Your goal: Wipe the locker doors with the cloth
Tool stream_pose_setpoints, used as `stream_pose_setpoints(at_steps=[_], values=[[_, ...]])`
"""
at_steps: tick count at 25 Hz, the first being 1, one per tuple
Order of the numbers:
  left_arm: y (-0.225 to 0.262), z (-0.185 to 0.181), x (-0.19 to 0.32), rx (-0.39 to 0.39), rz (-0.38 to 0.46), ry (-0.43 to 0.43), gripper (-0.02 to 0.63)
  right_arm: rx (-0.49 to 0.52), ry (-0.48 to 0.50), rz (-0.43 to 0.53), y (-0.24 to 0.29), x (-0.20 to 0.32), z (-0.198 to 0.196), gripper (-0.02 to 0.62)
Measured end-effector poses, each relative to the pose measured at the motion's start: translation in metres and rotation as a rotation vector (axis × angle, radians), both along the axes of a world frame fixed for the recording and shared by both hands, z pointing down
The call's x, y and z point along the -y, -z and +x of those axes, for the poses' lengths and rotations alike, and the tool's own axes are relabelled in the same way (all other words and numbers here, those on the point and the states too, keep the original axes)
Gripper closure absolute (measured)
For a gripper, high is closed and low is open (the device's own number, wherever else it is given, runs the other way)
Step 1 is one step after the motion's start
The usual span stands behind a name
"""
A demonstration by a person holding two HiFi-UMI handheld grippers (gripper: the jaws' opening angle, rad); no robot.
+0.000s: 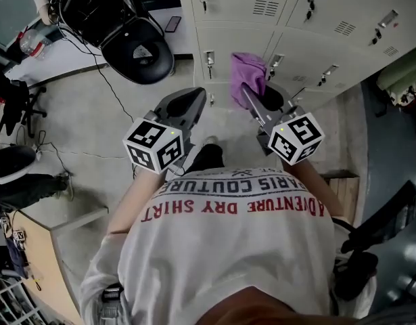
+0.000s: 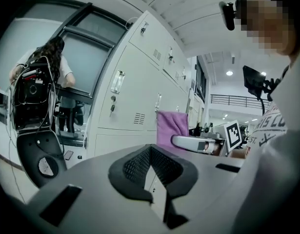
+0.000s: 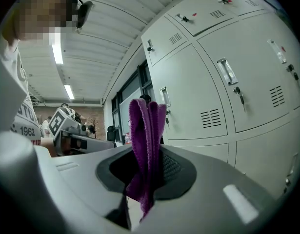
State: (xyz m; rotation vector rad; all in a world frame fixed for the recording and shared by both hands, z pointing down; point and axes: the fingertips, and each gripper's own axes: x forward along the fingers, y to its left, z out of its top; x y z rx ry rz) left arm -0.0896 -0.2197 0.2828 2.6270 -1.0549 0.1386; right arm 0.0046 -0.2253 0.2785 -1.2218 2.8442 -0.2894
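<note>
1. Chair (image 1: 136,49), black and tilted, is seen on the floor to the left of the locker bank (image 1: 262,9), with cables trailing beside it.
2. The left gripper (image 1: 197,99) is held in front of the locker bank's lower doors, apart from them. Its jaws are drawn together at the tips, and nothing is gripped between them.
3. The purple cloth (image 1: 247,73) is raised close before the lower doors of the locker bank, near a door handle (image 1: 209,59). Whether the cloth is touching the metal cannot be told.
4. The cloth is pinched by the right gripper (image 1: 245,90), whose jaws are closed narrowly on it. The folded fabric stands up out of the jaws towards the locker bank, and a short end hangs below them.
5. The right gripper's marker cube (image 1: 295,137) is seen farther from the locker bank, close to the person's white shirt (image 1: 241,242).
</note>
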Motion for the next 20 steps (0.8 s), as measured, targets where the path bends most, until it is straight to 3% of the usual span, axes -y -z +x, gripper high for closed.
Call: stream_pose_setpoints(at_steps=[7,20], values=[[-0.021,0.0,0.044,-0.014,-0.044,-0.012,0.604,-0.028,-0.004,-0.004,-0.026,0.043,-0.005,0.526],[-0.071,-0.053,0.087,0.002,-0.136,0.012,0.604,-0.124,-0.021,0.059,-0.092,0.139,-0.084,0.526]])
